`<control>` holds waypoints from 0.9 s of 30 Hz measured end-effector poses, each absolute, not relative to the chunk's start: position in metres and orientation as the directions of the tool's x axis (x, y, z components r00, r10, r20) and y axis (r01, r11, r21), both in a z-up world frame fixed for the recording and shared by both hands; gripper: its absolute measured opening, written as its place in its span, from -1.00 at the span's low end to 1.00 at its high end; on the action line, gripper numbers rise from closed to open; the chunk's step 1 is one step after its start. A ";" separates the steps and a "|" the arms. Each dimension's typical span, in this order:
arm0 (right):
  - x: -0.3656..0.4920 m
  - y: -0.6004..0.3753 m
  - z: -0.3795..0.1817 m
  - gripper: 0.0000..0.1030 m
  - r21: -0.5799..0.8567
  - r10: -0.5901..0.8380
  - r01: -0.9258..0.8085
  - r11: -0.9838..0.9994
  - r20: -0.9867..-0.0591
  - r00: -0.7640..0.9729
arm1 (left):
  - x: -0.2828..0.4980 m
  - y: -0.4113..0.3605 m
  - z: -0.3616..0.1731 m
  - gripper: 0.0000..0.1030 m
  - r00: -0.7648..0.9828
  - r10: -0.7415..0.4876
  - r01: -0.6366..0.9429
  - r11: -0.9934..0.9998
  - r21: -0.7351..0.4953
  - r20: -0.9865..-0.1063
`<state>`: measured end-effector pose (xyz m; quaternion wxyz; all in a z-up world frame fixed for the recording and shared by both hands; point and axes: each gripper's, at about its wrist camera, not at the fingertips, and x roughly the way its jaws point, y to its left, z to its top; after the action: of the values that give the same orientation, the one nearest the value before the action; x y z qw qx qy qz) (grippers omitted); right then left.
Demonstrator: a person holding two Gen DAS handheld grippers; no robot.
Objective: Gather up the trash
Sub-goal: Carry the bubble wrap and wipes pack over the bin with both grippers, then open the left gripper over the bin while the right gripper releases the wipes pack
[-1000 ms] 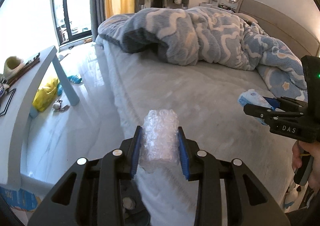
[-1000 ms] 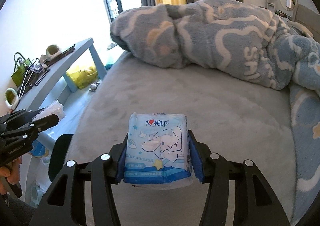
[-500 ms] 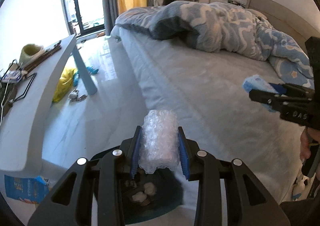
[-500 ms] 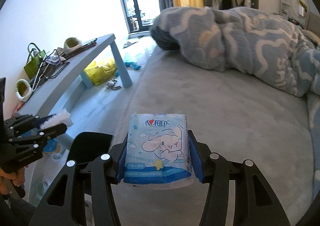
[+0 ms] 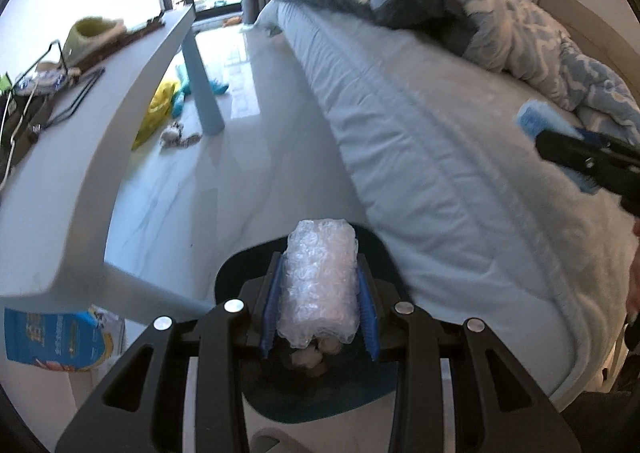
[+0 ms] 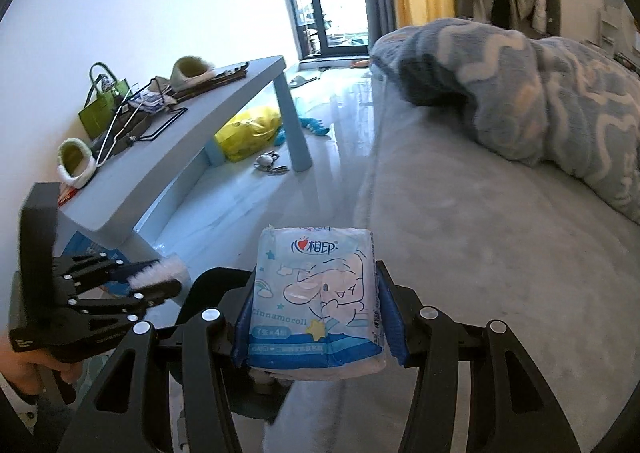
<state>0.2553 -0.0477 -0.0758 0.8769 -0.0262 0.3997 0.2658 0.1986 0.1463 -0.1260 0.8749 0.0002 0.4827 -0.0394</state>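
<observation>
My left gripper is shut on a wad of clear bubble wrap and holds it directly above a dark trash bin with crumpled tissues inside, beside the bed. My right gripper is shut on a blue-and-white tissue pack printed with a cartoon dog, held over the bed's edge. The bin lies just ahead of it, lower left. The left gripper with the bubble wrap shows at left in the right wrist view. The right gripper shows at right in the left wrist view.
A grey bed with a blue patterned blanket fills the right. A long grey bench with slippers, a green bag and hangers runs along the left wall. A yellow bag and toys lie on the floor. A blue packet lies under the bench.
Both grippers have swung left and down, away from the bed toward the floor. The trash bin has come into view under the left gripper. Both grips stay unchanged.
</observation>
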 end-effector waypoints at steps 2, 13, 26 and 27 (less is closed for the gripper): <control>0.255 -0.041 -0.077 0.04 0.168 0.450 -0.494 0.853 -0.716 0.533 | 0.198 0.150 -0.130 -0.27 0.519 -0.068 0.064 0.997 -0.041 -0.852; 0.257 -0.007 -0.082 0.04 0.175 0.473 -0.528 0.831 -0.723 0.504 | 0.192 0.166 -0.156 -0.26 0.420 -0.089 0.075 0.995 -0.063 -0.903; 0.258 0.029 -0.103 0.04 0.176 0.470 -0.555 0.813 -0.761 0.447 | 0.183 0.186 -0.155 0.17 0.414 -0.123 0.059 0.992 -0.109 -0.902; 0.258 0.032 -0.106 0.04 0.175 0.467 -0.557 0.812 -0.766 0.441 | 0.183 0.188 -0.153 0.17 0.425 -0.123 0.056 0.992 -0.109 -0.897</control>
<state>0.2579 0.0317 -0.1058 0.8471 -0.0518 0.4339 0.3024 0.1827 0.1878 -0.1529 0.8434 -0.0314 0.5337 -0.0530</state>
